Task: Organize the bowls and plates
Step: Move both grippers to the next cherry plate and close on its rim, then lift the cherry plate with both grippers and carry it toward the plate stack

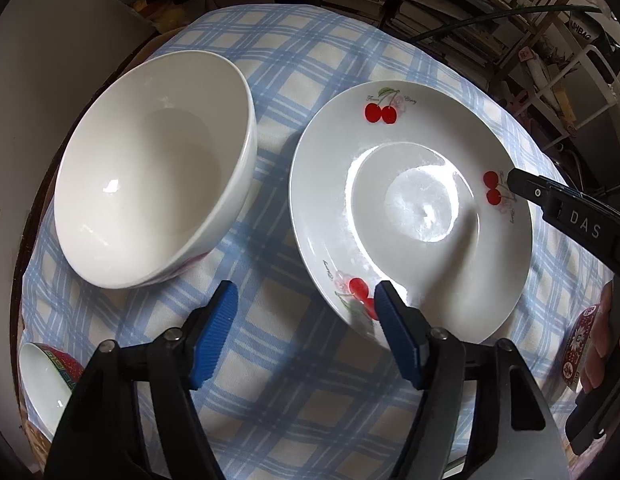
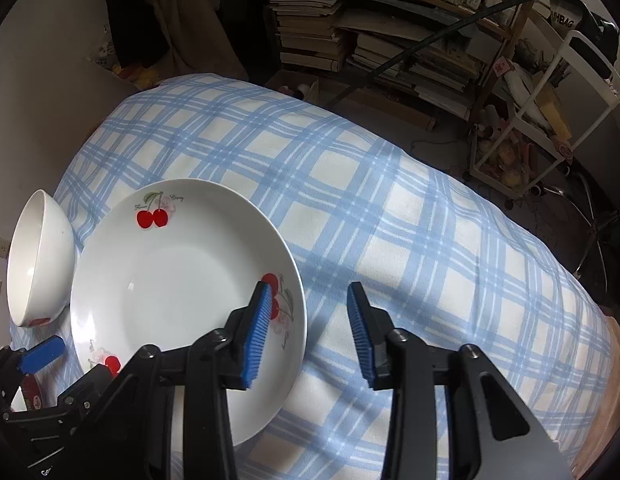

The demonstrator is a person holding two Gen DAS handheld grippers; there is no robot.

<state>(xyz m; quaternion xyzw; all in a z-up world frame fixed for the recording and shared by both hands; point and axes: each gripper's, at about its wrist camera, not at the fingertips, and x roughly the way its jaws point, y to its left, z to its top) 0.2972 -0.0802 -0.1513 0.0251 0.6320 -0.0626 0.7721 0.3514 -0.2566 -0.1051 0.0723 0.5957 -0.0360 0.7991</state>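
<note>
Far left, low in the left wrist view, a small red-patterned bowl (image 1: 46, 384) sits at the table edge, partly cut off by the gripper body. Next to the right is the big white bowl (image 1: 158, 168), upright on the blue-checked tablecloth (image 1: 270, 380), empty inside.

The left gripper (image 1: 306, 304) points steeply down, jaws roughly half open, released, nothing clamped. Its left pad (image 1: 218, 332) hangs over bare cloth btwn bowl and plate; its right pad (image 1: 393, 328) overlaps the near rim of the cherry plate (image 1: 413, 208). Whether that pad actually touches the rim can't be told.

The plate lies flat on the cloth just right of the big bowl, a narrow strip of cloth btwn them, w/ cherry prints on its rim.

In the right wrist view the right gripper (image 2: 308, 332) also points down, jaws partly open, not clenched on anything. Its left pad (image 2: 256, 332) sits over the plate's right rim by a cherry print; its right pad (image 2: 359, 332) is over bare cloth, off the plate. So the rim lies btwn the jaws; contact unclear.

At far right of the left view, fingers (image 1: 597, 344) wrap the right gripper's handle, w/ another red-patterned dish (image 1: 577, 344) just behind.
</note>
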